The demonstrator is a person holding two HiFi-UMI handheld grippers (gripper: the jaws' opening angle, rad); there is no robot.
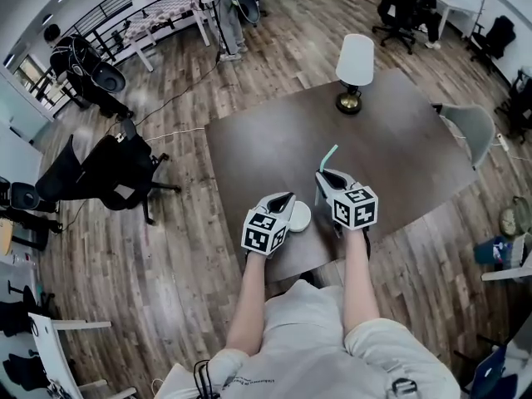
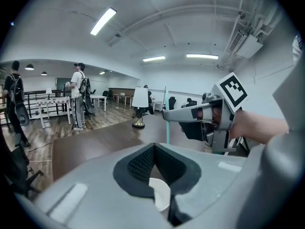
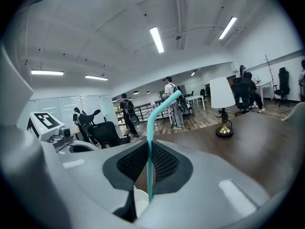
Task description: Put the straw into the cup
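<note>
A white cup (image 1: pixel 299 216) stands on the dark brown table (image 1: pixel 266 135) near its front edge, between my two grippers. My right gripper (image 1: pixel 327 175) is shut on a teal bendy straw (image 1: pixel 329 157), held upright just right of the cup. In the right gripper view the straw (image 3: pixel 159 111) runs up from between the pads, and the cup (image 3: pixel 139 202) shows low in the gap. My left gripper (image 1: pixel 285 198) is shut at the cup's left side. The cup (image 2: pixel 160 193) shows below its closed jaws, with nothing at the tips. The straw's lower end is hidden.
A table lamp (image 1: pixel 354 69) with a white shade and brass base stands at the table's far side. A black office chair (image 1: pixel 108 169) is off to the left and a grey chair (image 1: pixel 474 127) at the right corner. People stand further back in the room.
</note>
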